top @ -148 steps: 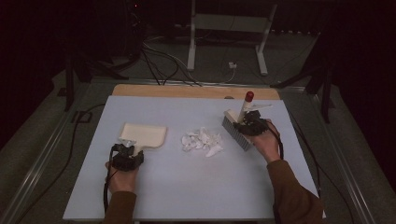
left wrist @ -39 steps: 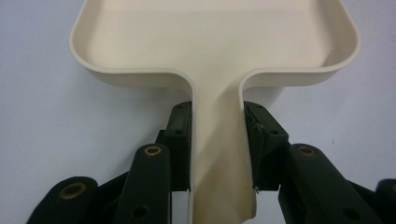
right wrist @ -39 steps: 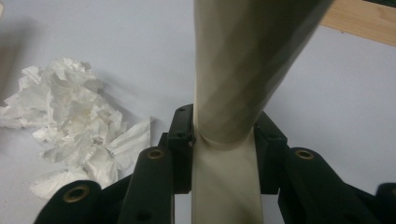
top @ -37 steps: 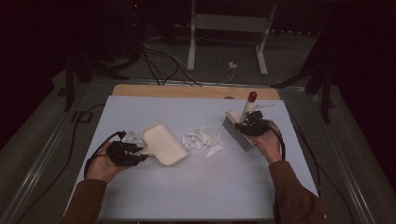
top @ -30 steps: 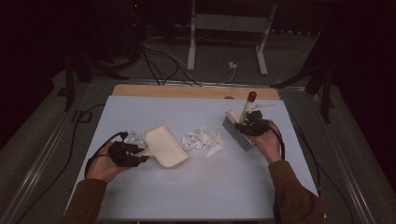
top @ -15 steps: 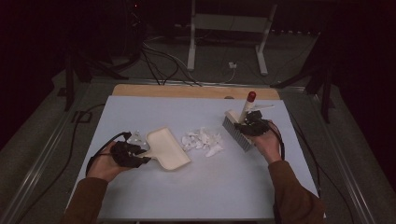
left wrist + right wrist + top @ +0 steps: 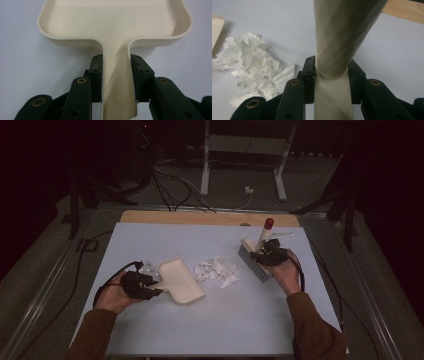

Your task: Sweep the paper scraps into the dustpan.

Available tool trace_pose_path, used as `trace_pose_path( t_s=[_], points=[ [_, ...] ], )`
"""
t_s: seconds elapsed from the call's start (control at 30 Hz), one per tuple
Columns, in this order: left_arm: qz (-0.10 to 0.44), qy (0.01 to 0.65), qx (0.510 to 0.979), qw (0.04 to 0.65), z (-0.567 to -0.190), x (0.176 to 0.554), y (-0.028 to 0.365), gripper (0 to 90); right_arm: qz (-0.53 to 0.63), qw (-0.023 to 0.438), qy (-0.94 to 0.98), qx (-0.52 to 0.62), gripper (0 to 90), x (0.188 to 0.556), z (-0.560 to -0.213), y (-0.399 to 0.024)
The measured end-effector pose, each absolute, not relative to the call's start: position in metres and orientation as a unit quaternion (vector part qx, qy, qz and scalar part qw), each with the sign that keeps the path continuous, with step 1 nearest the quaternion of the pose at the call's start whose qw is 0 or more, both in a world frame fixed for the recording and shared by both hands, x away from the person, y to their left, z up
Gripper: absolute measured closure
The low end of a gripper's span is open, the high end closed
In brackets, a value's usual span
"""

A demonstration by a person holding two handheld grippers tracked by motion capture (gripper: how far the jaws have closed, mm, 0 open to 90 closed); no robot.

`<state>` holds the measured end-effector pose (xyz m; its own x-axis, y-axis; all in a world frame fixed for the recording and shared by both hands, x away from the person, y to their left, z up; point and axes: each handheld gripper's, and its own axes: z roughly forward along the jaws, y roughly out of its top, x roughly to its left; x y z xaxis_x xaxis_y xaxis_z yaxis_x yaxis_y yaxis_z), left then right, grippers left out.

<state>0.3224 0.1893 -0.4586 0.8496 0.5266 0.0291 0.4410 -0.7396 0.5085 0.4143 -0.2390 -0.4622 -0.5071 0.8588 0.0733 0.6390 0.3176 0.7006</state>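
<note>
A cream dustpan (image 7: 181,281) lies on the pale blue table, its mouth towards a heap of crumpled white paper scraps (image 7: 216,271). My left gripper (image 7: 150,286) is shut on the dustpan's handle (image 7: 116,82), a black pad pressed to each side. Right of the scraps stands a hand brush (image 7: 253,261) with grey bristles and a cream handle tipped in red. My right gripper (image 7: 266,252) is shut on that brush handle (image 7: 334,65). In the right gripper view the paper scraps (image 7: 254,72) lie to the left of the jaws.
A wooden strip (image 7: 210,218) runs along the table's far edge. Behind the table are a metal stand's legs (image 7: 242,165) and cables on the floor. A black cable (image 7: 107,280) trails from the left gripper over the table's left side.
The left hand turned the dustpan from near the table's left and brought its mouth towards the scraps. Over the last second it shifted only slightly. The right hand and brush kept still.
</note>
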Motion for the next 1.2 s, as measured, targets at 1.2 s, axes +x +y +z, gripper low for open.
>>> trace_pose_path(
  t_s=[1.2],
  points=[
    [0.074, 0.253, 0.938, 0.224, -0.465, 0.332, 0.173, 66.6, 0.326, 0.176, 0.793, 0.483, 66.3, 0.4, -0.461, -0.197]
  ],
)
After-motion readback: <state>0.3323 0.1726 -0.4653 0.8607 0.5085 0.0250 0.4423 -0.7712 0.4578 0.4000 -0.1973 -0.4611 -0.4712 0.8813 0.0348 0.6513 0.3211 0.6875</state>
